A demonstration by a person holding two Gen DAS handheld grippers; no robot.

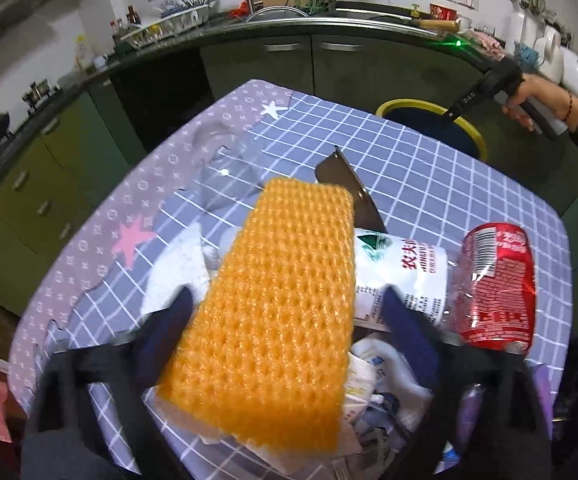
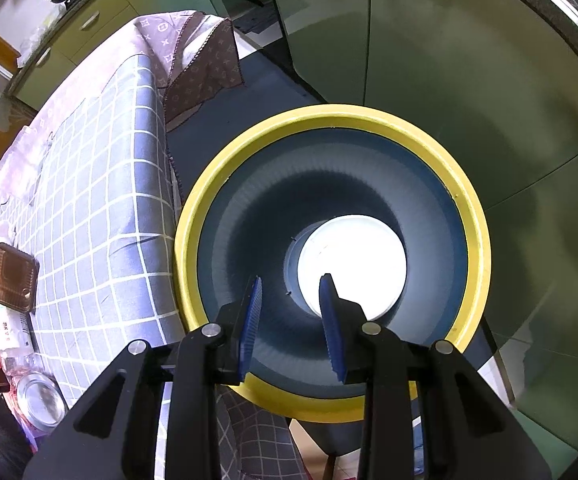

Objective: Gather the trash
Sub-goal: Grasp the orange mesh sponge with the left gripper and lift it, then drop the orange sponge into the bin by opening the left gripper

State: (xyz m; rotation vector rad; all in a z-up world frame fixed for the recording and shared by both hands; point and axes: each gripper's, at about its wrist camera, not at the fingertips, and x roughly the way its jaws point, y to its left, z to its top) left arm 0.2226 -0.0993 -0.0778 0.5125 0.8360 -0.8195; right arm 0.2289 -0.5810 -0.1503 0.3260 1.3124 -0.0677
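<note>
An orange foam net sleeve [image 1: 273, 300] lies on top of a trash pile on the checked tablecloth [image 1: 429, 184]. My left gripper [image 1: 289, 312] straddles the sleeve: the left finger is at its edge, while a gap shows beside the right finger, so the jaws stand open. Under the sleeve lie a crushed clear bottle [image 1: 405, 264] with a white label, a dented red can [image 1: 497, 280], white tissue [image 1: 177, 264] and crumpled wrappers [image 1: 385, 380]. My right gripper [image 2: 291, 280] hangs open and empty over the yellow-rimmed bin [image 2: 329, 114], which has a white round thing [image 2: 353, 264] at its bottom.
A brown plastic tray [image 1: 349, 192] and a clear plastic piece [image 1: 225, 176] lie behind the pile. The bin [image 1: 429, 106] stands on the floor past the table's far edge. Green cabinets and a cluttered counter [image 1: 329, 24] run behind. A hand [image 1: 537, 96] holds the other gripper.
</note>
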